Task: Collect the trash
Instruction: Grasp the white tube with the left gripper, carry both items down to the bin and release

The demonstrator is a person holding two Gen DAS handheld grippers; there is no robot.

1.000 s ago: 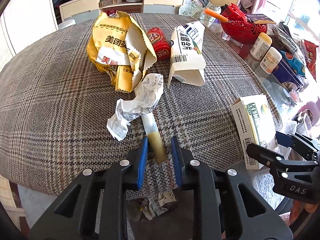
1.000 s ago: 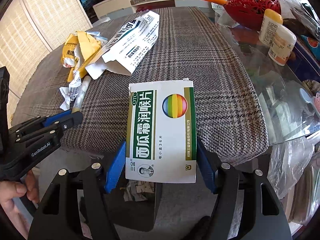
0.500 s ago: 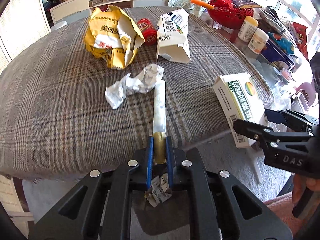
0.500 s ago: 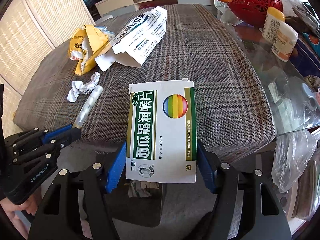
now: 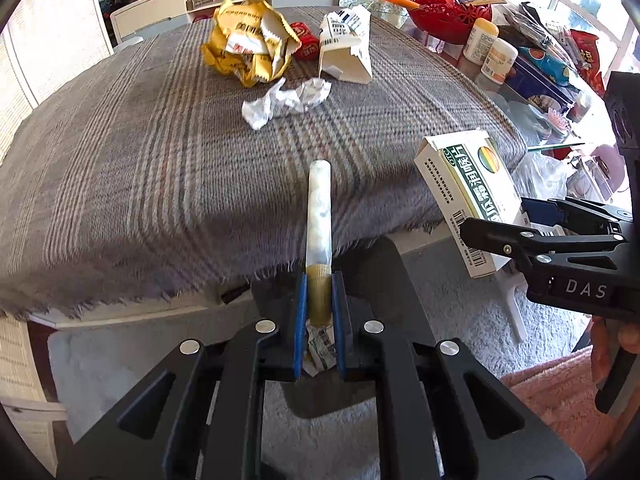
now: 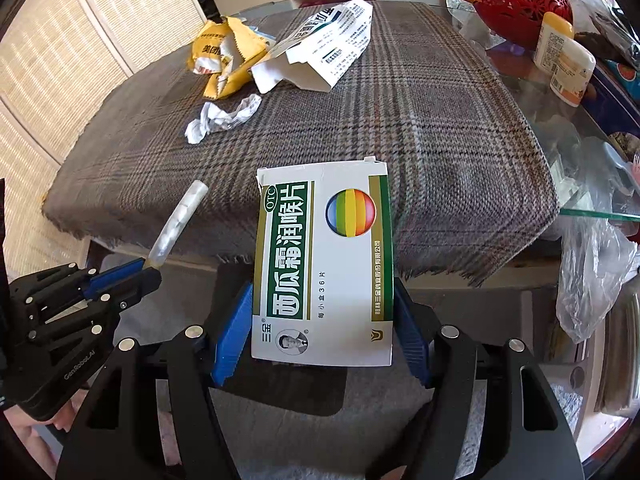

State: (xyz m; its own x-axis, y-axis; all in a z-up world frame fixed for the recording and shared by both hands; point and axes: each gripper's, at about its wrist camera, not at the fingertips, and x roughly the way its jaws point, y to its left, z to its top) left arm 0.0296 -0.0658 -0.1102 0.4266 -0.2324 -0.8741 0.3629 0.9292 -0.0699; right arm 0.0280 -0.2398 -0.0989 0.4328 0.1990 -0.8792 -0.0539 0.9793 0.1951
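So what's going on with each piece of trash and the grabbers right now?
Left hand-held gripper: shut on the clear plastic tube.
Clear plastic tube with gold cap: held, lifted off the table.
Right hand-held gripper: shut on the box.
White-and-green medicine box: held.
Crumpled white paper: lying on the cloth.
Yellow paper bag: torn, crumpled.

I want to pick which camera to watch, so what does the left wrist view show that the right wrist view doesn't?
Only the left wrist view shows the red wrapper behind the yellow bag, and scraps below its tongs.

Only the right wrist view shows the box's whole front and a clear plastic bag by the table edge.

Both show the left tongs shut on the tube, the right tongs gripping the box, the crumpled paper and the plaid cloth.
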